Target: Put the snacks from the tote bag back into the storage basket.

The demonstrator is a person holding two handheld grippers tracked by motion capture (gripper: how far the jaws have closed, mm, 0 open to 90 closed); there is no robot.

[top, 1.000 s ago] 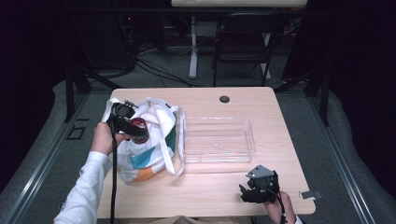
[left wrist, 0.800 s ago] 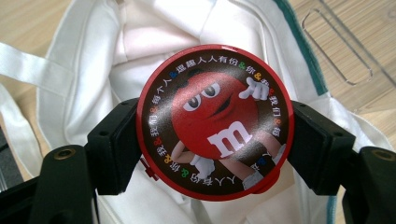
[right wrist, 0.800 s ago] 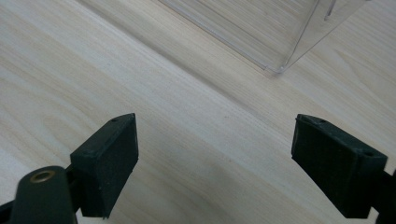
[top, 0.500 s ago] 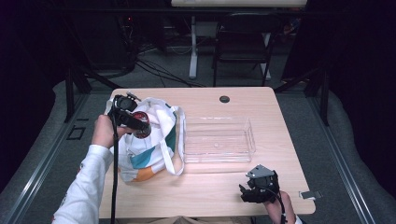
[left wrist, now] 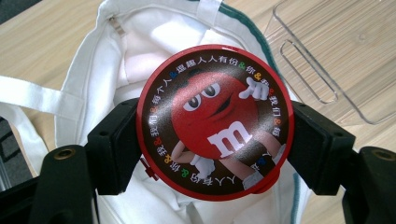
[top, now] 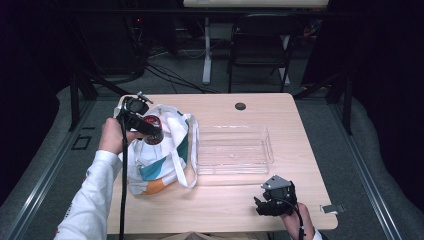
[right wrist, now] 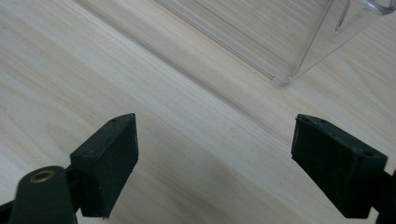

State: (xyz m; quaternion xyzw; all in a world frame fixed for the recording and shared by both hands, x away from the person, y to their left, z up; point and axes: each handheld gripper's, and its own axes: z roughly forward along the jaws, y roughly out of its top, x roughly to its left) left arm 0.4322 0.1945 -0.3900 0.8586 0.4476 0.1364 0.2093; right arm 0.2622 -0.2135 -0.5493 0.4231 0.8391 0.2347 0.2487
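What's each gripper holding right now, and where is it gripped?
The left gripper clamps a round red candy tin by its opposite side edges, above the tote bag. The right gripper holds nothing.

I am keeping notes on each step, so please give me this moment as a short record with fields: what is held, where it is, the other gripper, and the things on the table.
held thing: round red tin with a cartoon candy figure on its lid
held by: left gripper, jaws pressed on the tin's two sides
place of tin: above the open white tote bag
right gripper: open, nothing between the jaws, low over the wooden table
nearby: clear plastic bin, empty, right of the bag
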